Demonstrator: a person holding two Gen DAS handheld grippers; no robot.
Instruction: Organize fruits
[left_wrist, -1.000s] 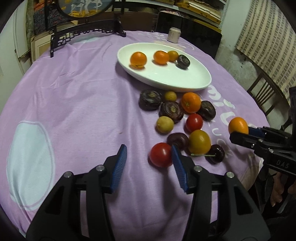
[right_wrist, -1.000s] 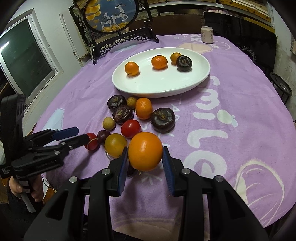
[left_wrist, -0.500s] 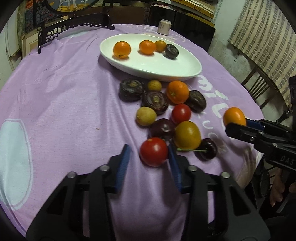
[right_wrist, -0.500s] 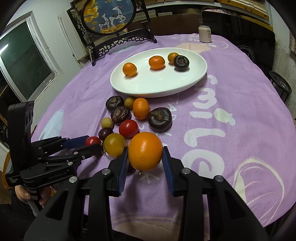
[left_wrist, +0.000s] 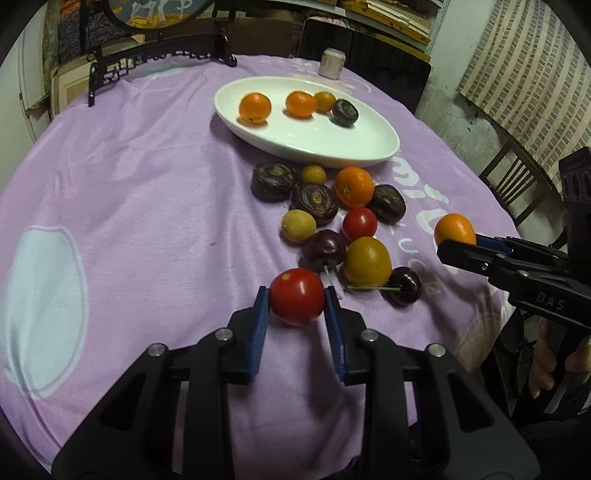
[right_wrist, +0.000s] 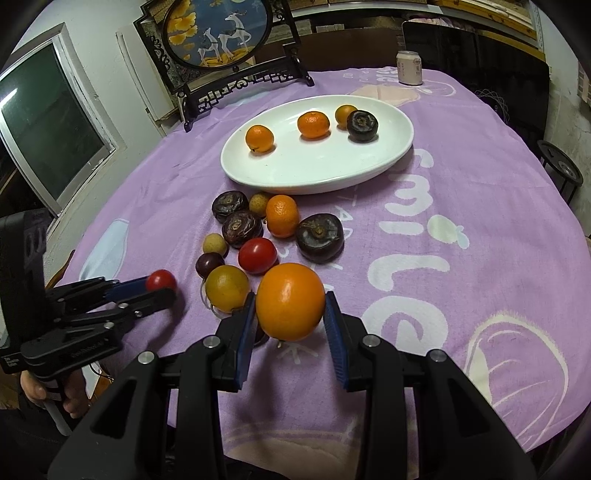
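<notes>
My left gripper (left_wrist: 297, 302) is shut on a red tomato (left_wrist: 297, 301) and holds it just above the purple cloth; it also shows in the right wrist view (right_wrist: 160, 281). My right gripper (right_wrist: 290, 306) is shut on an orange (right_wrist: 290, 301), seen in the left wrist view (left_wrist: 454, 229) at the right. A white oval plate (left_wrist: 354, 147) at the back holds three orange fruits and one dark fruit (left_wrist: 344, 112). Several loose fruits lie between the plate and the grippers, among them an orange (left_wrist: 354, 186), a red tomato (left_wrist: 359, 223) and a yellow-orange fruit (left_wrist: 367, 261).
A round table carries the purple cloth (left_wrist: 147, 203). A black-framed ornamental screen (right_wrist: 221, 48) stands at the back, a can (right_wrist: 409, 68) beside it. A wooden chair (left_wrist: 513, 177) stands off the table's right edge. A window (right_wrist: 44, 122) is at the left.
My left gripper moved forward around the red tomato, closed on it and lifted it slightly. My right gripper kept the orange in place.
</notes>
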